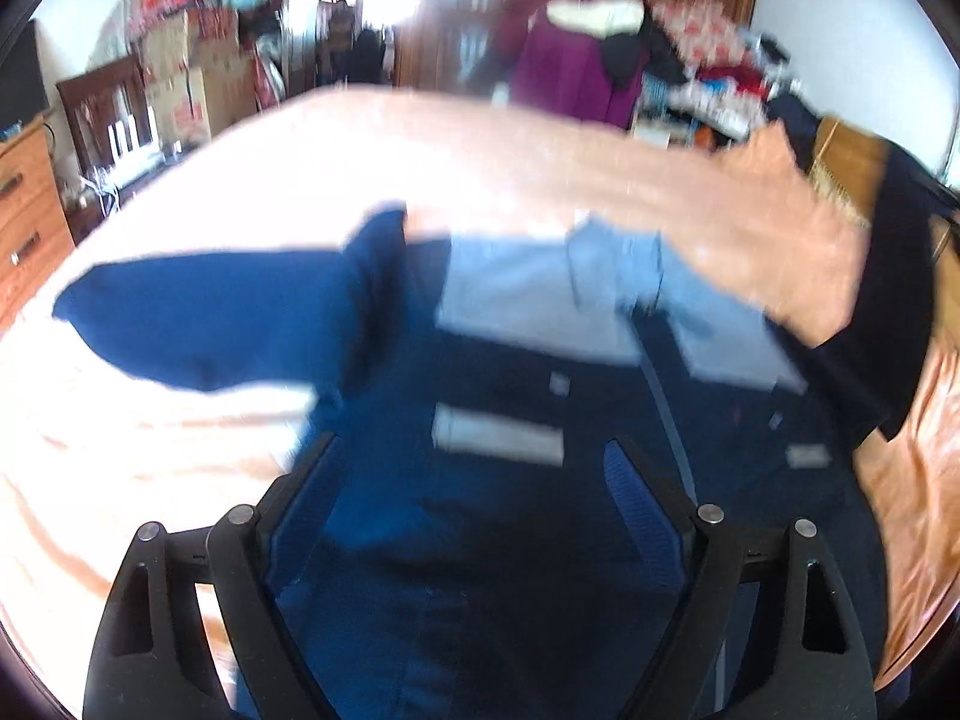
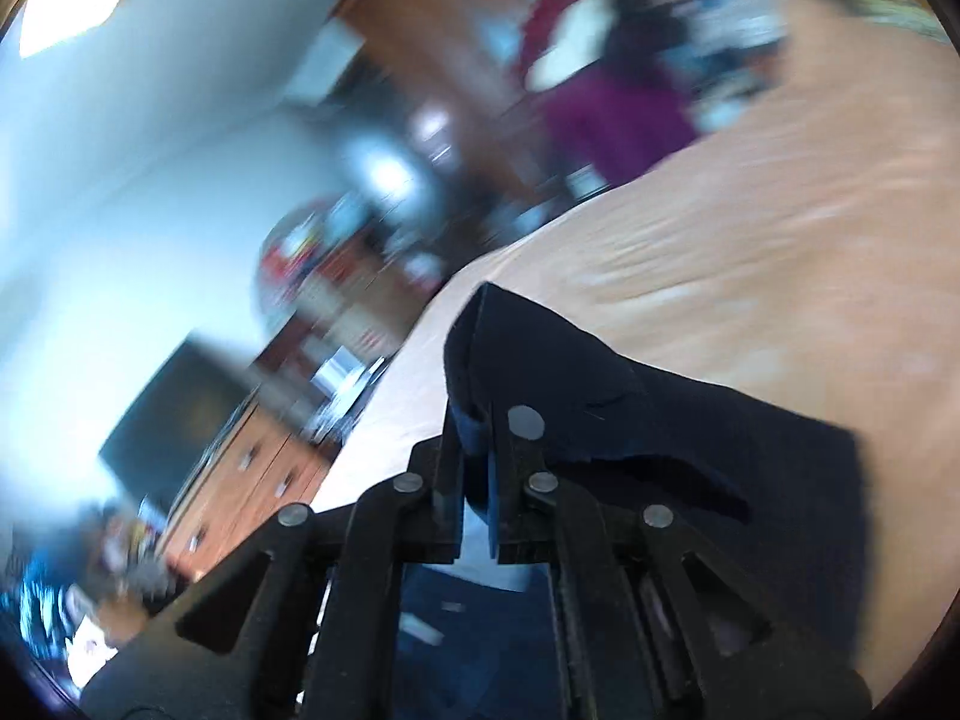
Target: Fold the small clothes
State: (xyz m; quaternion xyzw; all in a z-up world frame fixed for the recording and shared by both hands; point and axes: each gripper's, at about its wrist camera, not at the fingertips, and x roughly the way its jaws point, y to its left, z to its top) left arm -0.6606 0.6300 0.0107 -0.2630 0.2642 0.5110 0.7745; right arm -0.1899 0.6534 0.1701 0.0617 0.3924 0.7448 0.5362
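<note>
A small navy jacket [image 1: 480, 528] with pale blue shoulder panels [image 1: 528, 300] lies spread on a peach bed sheet [image 1: 480, 150]; both views are blurred. One sleeve [image 1: 210, 312] stretches out flat to the left. My left gripper [image 1: 471, 444] stands open low over the jacket's body, fingers wide apart with the cloth lying beneath them. At the right edge of the left wrist view the other sleeve [image 1: 888, 312] rises dark off the bed. In the right wrist view my right gripper [image 2: 477, 426] is shut on that dark sleeve [image 2: 600, 396], which drapes off to the right above the sheet [image 2: 750, 240].
A wooden dresser [image 1: 24, 222] stands left of the bed, with a dark screen [image 2: 174, 414] on it. Stacked cardboard boxes [image 1: 192, 78] and a heap of clothes topped by a purple garment [image 1: 570, 72] sit beyond the bed's far edge.
</note>
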